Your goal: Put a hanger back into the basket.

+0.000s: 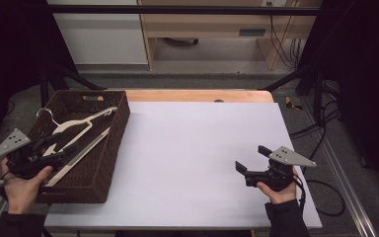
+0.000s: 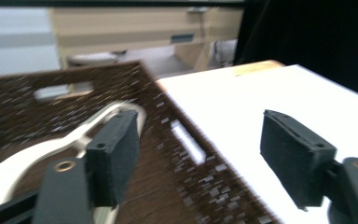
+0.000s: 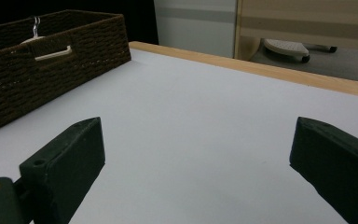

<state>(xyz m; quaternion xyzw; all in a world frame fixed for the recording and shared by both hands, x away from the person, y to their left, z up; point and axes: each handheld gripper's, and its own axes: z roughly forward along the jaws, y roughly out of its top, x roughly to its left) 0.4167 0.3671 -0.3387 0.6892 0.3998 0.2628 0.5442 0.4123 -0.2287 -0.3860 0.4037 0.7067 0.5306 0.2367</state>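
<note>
Hanger [image 1: 79,129] lies inside woven basket [image 1: 109,163] at table's left. My left gripper [image 1: 54,147] hovers above it, jaws apart, gripping nothing. My right gripper [image 1: 249,160] wide, nothing held, over white tabletop [image 1: 192,148].

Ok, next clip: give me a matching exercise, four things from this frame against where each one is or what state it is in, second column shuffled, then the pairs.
Things:
1. hanger
2. basket
3. left gripper
4. right gripper

Places or states:
A. jaws open above the bare white table top, on the person's right side
B. stands on the left edge of the table, dark brown and woven
C. lies inside the basket, pale, with a metal hook
D. jaws open over the basket, nothing between them

Pairs: 1-C, 2-B, 3-D, 4-A
</note>
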